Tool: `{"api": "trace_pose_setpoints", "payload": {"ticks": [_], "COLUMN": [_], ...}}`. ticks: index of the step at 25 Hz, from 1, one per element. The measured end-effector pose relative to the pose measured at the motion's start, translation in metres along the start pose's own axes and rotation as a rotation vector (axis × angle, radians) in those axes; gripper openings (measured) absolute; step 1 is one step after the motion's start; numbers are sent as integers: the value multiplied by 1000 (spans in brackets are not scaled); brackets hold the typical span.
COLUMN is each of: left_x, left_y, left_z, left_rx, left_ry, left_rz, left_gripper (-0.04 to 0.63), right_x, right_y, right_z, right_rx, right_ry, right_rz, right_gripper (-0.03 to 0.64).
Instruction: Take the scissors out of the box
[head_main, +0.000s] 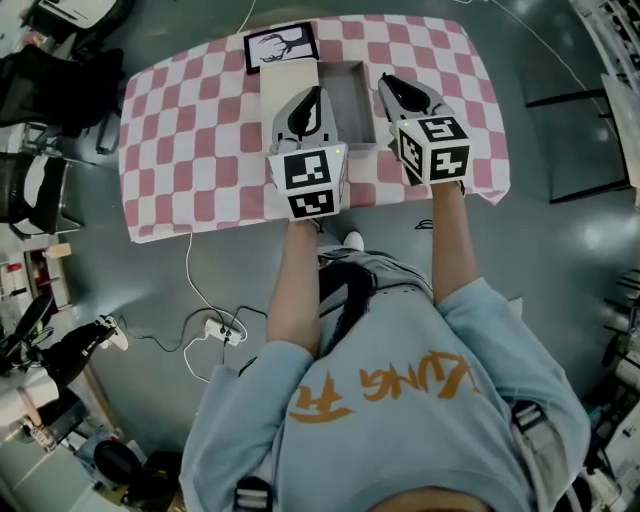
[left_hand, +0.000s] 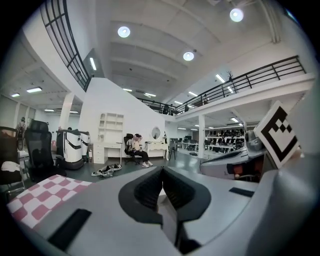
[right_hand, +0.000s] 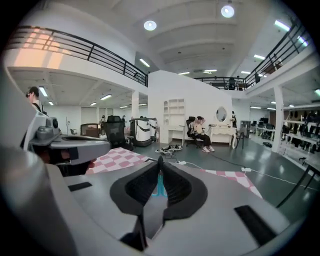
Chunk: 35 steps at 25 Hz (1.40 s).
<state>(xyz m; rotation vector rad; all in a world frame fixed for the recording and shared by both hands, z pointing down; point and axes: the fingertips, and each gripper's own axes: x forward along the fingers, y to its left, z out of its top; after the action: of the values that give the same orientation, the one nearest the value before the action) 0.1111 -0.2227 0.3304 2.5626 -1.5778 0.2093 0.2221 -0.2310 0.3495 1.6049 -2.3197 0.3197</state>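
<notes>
Evidently the lift-out is the step in hand. The right gripper (right_hand: 159, 162) has its jaws pressed together at the tips on a thin teal strip, which is most likely the scissors (right_hand: 159, 186). That strip is the only part of them any view shows. The left gripper (left_hand: 162, 172) has its jaws closed on nothing.

In the head view the right gripper (head_main: 388, 82) hovers at the right wall of the box (head_main: 352, 68), which sits near the far edge of the table at its middle. The left gripper (head_main: 318, 95) hangs over the seam between the box and its lid (head_main: 285, 85).

To do the step well, the person should raise the right gripper straight up and clear of the wall. The squeeze should stay even, since a slim, smooth piece can pivot between ribbed pads. The free left gripper could steady the box if it lifts.

The box is a shallow grey rectangle, matte and probably card. The cream lid beside it is flat and plain. The pink-and-white checked cloth (head_main: 190, 130) looks soft and slightly rumpled at its near edge.
</notes>
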Motion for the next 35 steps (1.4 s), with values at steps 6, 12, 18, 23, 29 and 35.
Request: {"api": "trace_pose_setpoints", "payload": {"ticks": [6,12,18,23,29,35], "left_x": [-5,-3,-1,-2,-5,-4], "left_y": [-18,-22,-40,-39,-41,-44], "left_z": [19,42,48,48,44,41], "left_rx": [52,87,103,104,94,93], "left_ry": [-52,-116,-123,-119,-115,-114], "left_rz": [-25,-21,-55,-59,-59,-72], "left_gripper": [20,20,20,20,20,20], "right_x": [-24,-44,-56,-57,-61,-65], "right_y": [-22,-39,-59,-59,-58,-62], "right_z": [11,32,26,29,30,31], "right_rx": [-2,-5,29,32,24,27], "right_ry": [-99,-199,-177,-193,-197,-212], "right_rz": [-81,-120,-132,-140,-142,-159], "right_gripper": [32,32,31,32,31,32]}}
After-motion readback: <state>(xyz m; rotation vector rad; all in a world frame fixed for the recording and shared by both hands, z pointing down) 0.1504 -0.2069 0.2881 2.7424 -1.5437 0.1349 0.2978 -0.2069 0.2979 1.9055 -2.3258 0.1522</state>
